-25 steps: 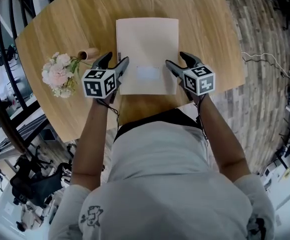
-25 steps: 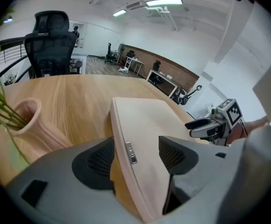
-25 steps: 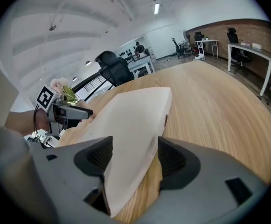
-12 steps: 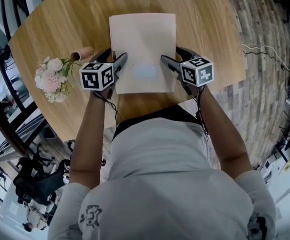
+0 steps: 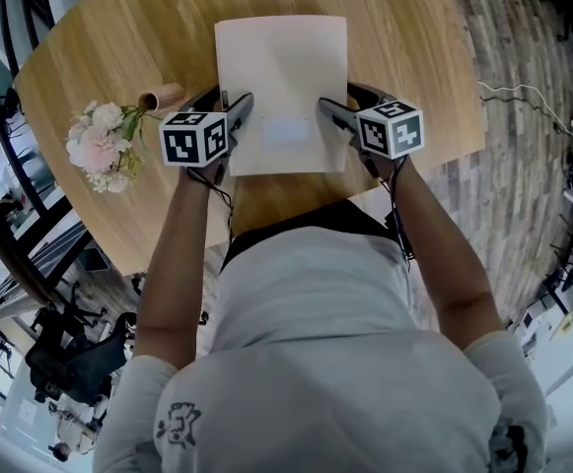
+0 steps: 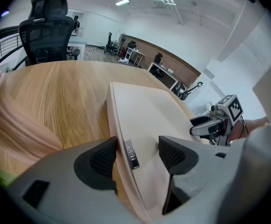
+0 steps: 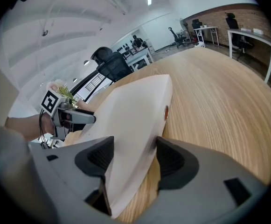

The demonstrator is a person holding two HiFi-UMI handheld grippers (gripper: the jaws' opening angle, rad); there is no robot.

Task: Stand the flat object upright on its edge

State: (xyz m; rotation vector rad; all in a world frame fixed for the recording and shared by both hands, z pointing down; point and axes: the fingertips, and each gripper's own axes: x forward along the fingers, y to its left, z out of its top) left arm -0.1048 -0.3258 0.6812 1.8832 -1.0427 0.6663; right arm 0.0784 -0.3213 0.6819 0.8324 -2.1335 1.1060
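A beige pad (image 5: 281, 77) lies flat on the round wooden table (image 5: 118, 57), at its near middle. The left gripper (image 5: 229, 104) straddles the pad's left edge with its jaws spread, one pad beside the edge and the other over the top face. The right gripper (image 5: 340, 101) straddles the right edge the same way. Its jaws are wide but have just been closing a little, and they are not yet pinching. Flowers (image 5: 99, 146) in a tipped vase (image 5: 163, 97) lie to the left.
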